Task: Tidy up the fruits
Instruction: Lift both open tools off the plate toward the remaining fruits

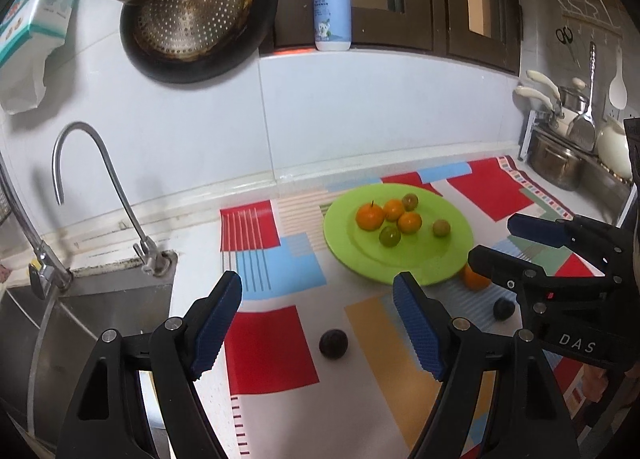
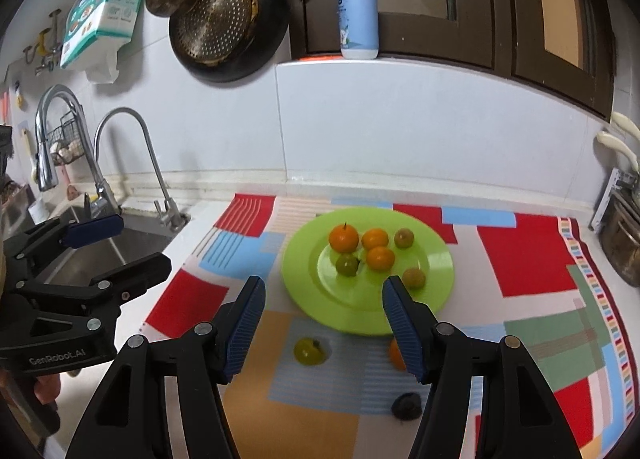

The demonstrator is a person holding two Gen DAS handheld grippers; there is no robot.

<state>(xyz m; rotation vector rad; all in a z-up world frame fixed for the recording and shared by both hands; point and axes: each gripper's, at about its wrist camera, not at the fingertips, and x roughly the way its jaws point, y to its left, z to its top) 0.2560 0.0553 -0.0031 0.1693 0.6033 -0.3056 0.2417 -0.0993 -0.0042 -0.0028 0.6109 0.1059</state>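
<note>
Six small fruits already sit on the round lime-green plastic plate (image 2: 436,291): three orange mandarins (image 2: 343,237) clustered with a green one, and two brownish-green ones toward its right side. By my reckoning the sorting is a bit over half done. Left on the patchwork-coloured mat (image 2: 528,259) covering the bench are a yellow-green fruit (image 2: 308,350) and an orange one (image 2: 396,353) just in front of the plate's near rim, plus two dark purple round fruits (image 1: 333,343) nearer the person. The left hand-held gripper (image 1: 320,323) hangs over one dark fruit, jaws wide with nothing between them. The right hand-held gripper (image 2: 324,325) is likewise parted and empty, above the yellow-green fruit. Beyond the mat lies the steel sink (image 2: 100,255).
</note>
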